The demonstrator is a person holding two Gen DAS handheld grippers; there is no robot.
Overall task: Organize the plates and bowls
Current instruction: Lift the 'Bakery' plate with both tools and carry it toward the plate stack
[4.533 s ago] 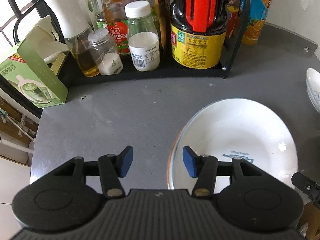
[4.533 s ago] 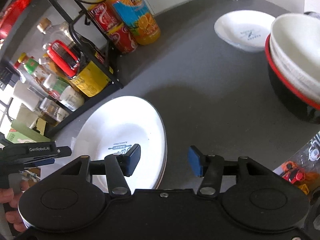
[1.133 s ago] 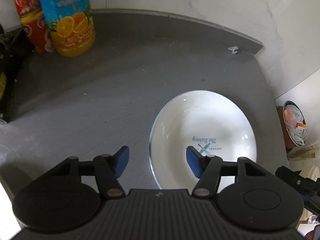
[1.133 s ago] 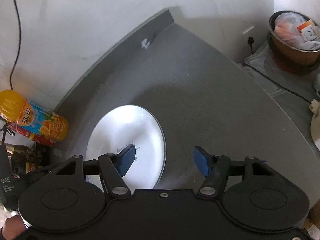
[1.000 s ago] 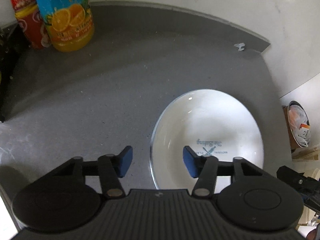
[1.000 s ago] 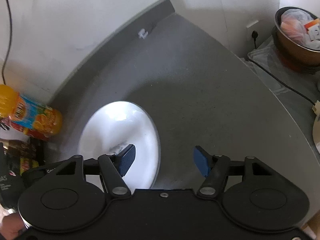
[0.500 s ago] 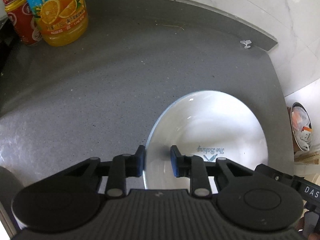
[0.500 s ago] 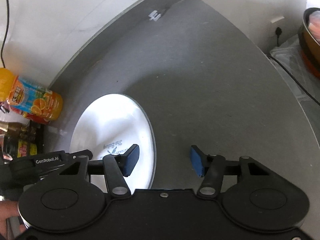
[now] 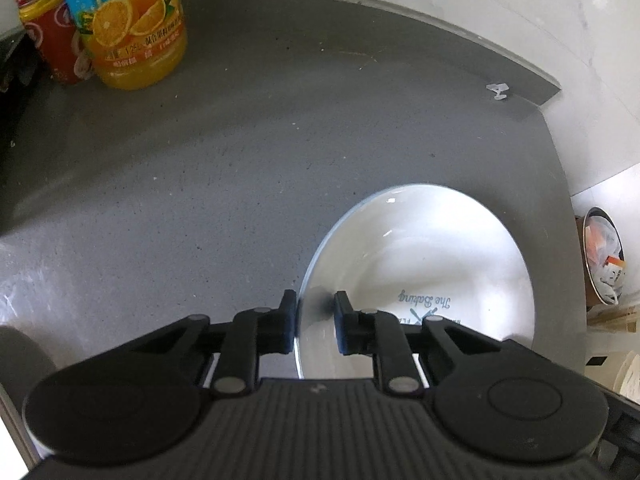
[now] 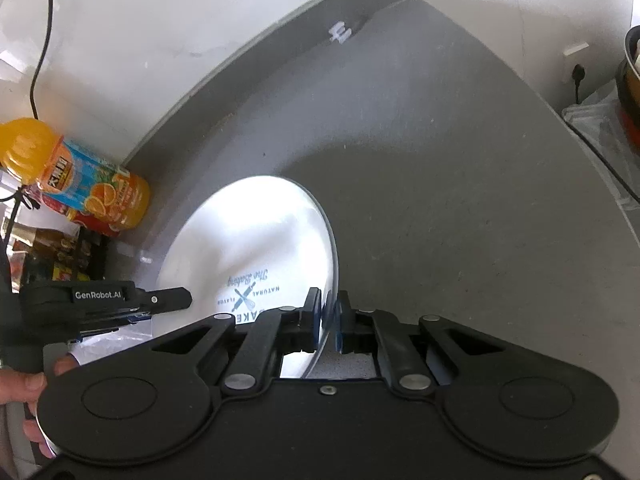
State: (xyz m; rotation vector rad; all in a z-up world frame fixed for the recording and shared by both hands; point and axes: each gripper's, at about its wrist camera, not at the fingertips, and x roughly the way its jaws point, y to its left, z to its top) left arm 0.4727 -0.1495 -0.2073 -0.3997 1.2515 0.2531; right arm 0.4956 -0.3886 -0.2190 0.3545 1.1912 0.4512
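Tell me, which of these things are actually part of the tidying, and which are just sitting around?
Part of the job:
white plate
left gripper, jaws closing over its rim
right gripper, shut on its opposite rim

Just sitting around:
orange juice bottle
red can
wall socket

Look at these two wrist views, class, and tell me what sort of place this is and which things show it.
Most likely a home kitchen counter: a white plate sits on a grey stone-like countertop against a pale wall, with an orange juice bottle and a red can standing at the back.
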